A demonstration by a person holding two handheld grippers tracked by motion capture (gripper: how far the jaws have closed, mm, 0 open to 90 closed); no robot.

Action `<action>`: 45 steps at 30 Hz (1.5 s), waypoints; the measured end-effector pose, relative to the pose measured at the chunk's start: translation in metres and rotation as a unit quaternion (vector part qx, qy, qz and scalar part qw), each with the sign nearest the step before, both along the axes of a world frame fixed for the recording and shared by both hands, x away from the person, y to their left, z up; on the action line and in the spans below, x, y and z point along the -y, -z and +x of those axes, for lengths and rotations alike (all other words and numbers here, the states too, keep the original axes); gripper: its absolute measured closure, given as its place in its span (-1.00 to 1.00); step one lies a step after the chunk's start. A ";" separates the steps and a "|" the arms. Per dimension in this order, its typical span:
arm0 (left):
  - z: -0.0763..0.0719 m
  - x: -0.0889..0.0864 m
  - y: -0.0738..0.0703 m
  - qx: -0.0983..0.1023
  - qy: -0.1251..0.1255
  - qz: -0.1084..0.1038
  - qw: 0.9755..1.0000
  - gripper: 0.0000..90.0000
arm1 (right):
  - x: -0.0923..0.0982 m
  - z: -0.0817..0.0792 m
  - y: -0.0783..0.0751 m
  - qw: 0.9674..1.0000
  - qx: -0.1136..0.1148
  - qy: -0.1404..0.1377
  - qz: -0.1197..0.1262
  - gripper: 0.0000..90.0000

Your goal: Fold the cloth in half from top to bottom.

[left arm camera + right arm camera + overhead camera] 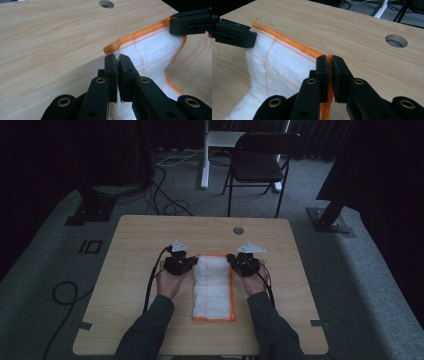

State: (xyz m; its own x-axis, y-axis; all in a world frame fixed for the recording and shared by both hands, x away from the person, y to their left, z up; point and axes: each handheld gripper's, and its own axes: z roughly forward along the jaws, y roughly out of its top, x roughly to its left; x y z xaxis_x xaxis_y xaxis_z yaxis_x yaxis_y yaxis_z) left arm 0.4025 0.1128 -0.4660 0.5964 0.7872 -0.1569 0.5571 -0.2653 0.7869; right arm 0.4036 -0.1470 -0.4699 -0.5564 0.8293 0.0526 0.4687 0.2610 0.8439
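A white cloth with an orange hem and orange stitched grid lies lengthwise on the wooden table. Its far edge is lifted off the wood. My left gripper is shut on the cloth's far left corner; in the left gripper view the jaws pinch the cloth just under the orange hem at my left gripper. My right gripper is shut on the far right corner, and in the right gripper view the orange hem of the cloth runs between the jaws of my right gripper. The near end rests flat.
A round cable hole sits in the table beyond the cloth. A black folding chair and a white desk leg stand on the carpet behind the table. Cables trail on the floor at left.
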 end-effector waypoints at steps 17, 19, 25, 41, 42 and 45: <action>-0.033 -0.004 0.002 0.007 0.009 -0.018 1.000 0.94 | 0.004 -0.032 -0.002 1.000 0.008 -0.019 0.003 0.89; -0.037 -0.004 0.003 0.007 0.011 -0.018 1.000 0.94 | 0.005 -0.035 -0.002 1.000 0.008 -0.021 0.004 0.89; -0.045 -0.007 0.003 0.006 0.015 -0.023 1.000 0.94 | 0.005 -0.043 -0.002 1.000 0.010 -0.027 0.007 0.89; -0.066 -0.008 0.002 0.009 0.034 -0.023 0.999 0.94 | 0.011 -0.067 0.001 0.999 0.011 -0.042 0.014 0.89; -0.067 -0.008 0.003 0.008 0.034 -0.023 0.999 0.94 | 0.011 -0.067 0.001 0.999 0.009 -0.042 0.015 0.89; -0.072 -0.010 0.006 0.005 0.035 -0.025 0.999 0.94 | 0.010 -0.070 0.004 0.999 0.008 -0.045 0.014 0.89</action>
